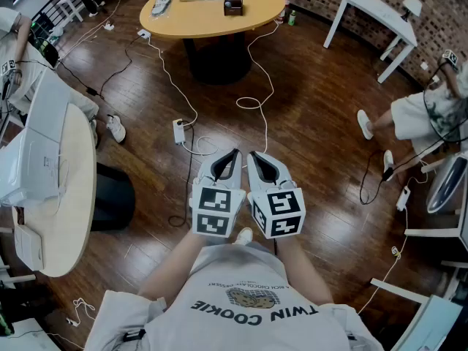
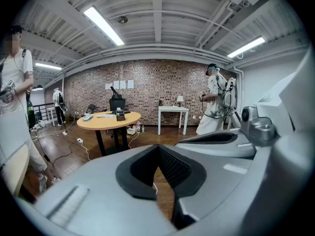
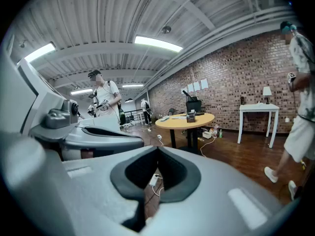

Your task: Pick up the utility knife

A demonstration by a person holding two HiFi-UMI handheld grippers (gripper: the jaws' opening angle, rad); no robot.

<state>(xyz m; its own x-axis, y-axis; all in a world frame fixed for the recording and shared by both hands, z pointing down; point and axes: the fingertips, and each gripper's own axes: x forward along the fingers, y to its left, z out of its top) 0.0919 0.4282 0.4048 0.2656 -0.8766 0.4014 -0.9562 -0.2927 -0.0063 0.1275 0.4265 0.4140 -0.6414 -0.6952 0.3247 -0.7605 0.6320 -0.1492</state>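
Note:
My two grippers hang side by side in mid-air over the wooden floor, in front of the person's chest. The left gripper (image 1: pixel 232 155) (image 2: pixel 157 149) is shut with nothing between its jaws. The right gripper (image 1: pixel 253 156) (image 3: pixel 157 149) is also shut and empty. A round yellow table (image 1: pixel 252 17) (image 2: pixel 106 122) (image 3: pixel 189 121) stands well ahead of both. Several small items lie on it, among them a grey object (image 1: pixel 161 4) and a dark box (image 1: pixel 232 3). They are too small to tell which is the utility knife.
White cables and a power strip (image 1: pixel 179 131) trail over the floor between me and the table. A white desk (image 1: pixel 51 196) and a black bin (image 1: pixel 113 196) are at the left. A white table (image 1: pixel 380 9) and a person (image 1: pixel 428 112) are at the right.

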